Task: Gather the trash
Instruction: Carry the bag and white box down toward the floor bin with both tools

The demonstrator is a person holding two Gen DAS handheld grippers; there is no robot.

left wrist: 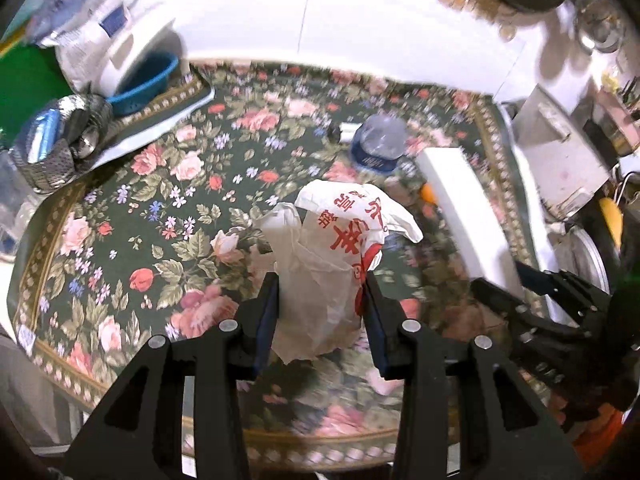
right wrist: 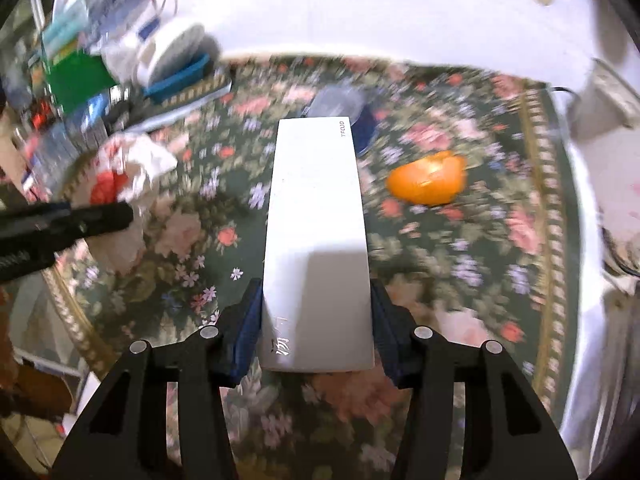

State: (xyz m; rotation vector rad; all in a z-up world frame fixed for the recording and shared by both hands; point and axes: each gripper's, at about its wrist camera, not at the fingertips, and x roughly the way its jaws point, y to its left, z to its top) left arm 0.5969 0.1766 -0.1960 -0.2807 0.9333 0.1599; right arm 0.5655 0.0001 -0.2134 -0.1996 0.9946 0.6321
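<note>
My left gripper (left wrist: 320,292) is shut on a crumpled white plastic bag with red print (left wrist: 328,256), held above the flowered tablecloth (left wrist: 168,216). My right gripper (right wrist: 316,300) is shut on a long white carton (right wrist: 316,224) that sticks out forward between the pads. In the left wrist view the white carton (left wrist: 464,208) and the right gripper (left wrist: 532,312) show at the right. The right wrist view has the bag (right wrist: 132,168) and the left gripper's finger (right wrist: 80,220) at its left. An orange peel (right wrist: 430,180) lies on the cloth to the right of the carton. A clear plastic bottle with a blue label (left wrist: 380,144) lies beyond.
A metal mesh basket (left wrist: 60,144), a blue colander (left wrist: 144,80) and stacked packets (left wrist: 76,12) crowd the table's far left. A white wall (left wrist: 320,8) rises behind. Boxes and kitchen items (left wrist: 568,148) stand off the table's right edge.
</note>
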